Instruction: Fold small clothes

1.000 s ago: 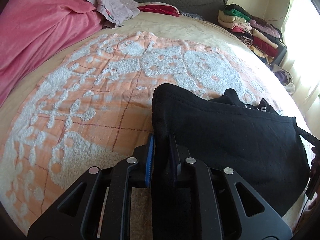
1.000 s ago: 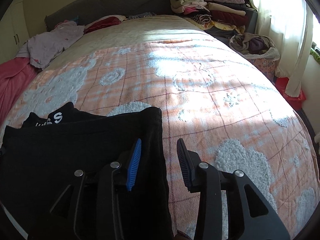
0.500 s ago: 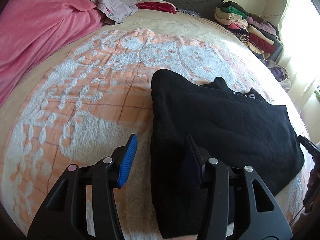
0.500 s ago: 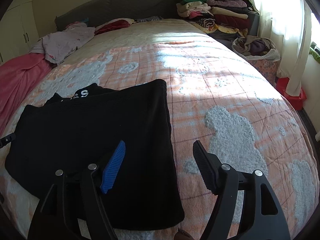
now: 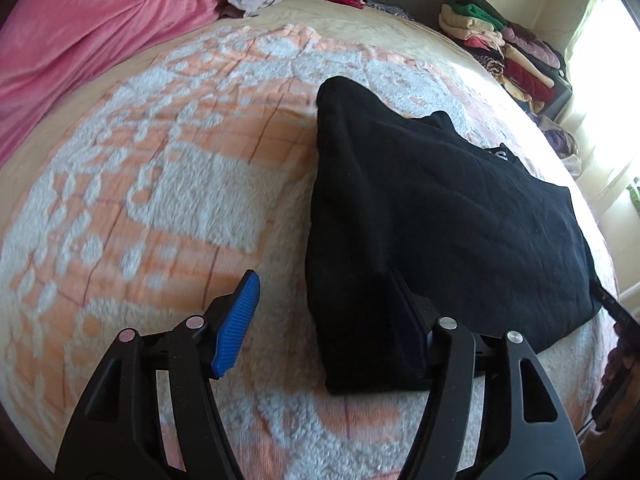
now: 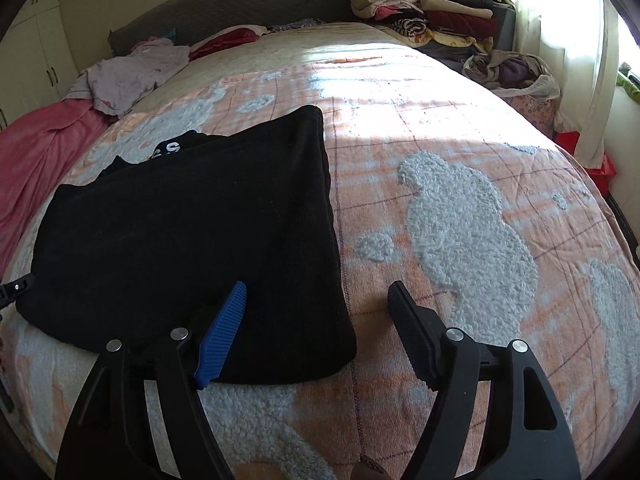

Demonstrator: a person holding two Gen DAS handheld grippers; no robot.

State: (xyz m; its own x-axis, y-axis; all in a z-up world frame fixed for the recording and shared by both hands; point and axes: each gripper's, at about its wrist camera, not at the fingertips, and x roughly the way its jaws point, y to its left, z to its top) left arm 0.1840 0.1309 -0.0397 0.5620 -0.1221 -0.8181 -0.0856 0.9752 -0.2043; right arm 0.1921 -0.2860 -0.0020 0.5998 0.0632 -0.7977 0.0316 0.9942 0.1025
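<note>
Left wrist view: the black garment (image 5: pixel 440 216) lies folded and flat on the bed (image 5: pixel 160 184), its near left corner between the fingers of the left gripper (image 5: pixel 324 320). The inner finger (image 5: pixel 404 320) is dark against the dark cloth, so its edge is hard to make out and I cannot tell if it touches the fabric; the blue finger (image 5: pixel 236 324) stands clear over the blanket. At the right edge of this view the other gripper is cut off and only a dark sliver shows. White lettering peeps from a lower layer at the garment's far edge, too small to read.

Right wrist view: the right gripper (image 6: pixel 320 328) is spread wide with nothing in it, straddling the garment's (image 6: pixel 192 224) near right corner, blue finger (image 6: pixel 220 340) over the cloth, black finger (image 6: pixel 412 332) over the bed (image 6: pixel 460 208).

A second ago the left fingers were pinched on the garment's edge; half a second ago they had let go, and now both grippers are drawn further back and spread wider, with the cloth left lying flat.

The garment's long axis runs across the bed from left gripper to right, folded edges running away toward the headboard (image 6: pixel 248 4). A pink blanket (image 5: pixel 80 32) and stacked clothes (image 6: pixel 428 12) lie well apart.
</note>
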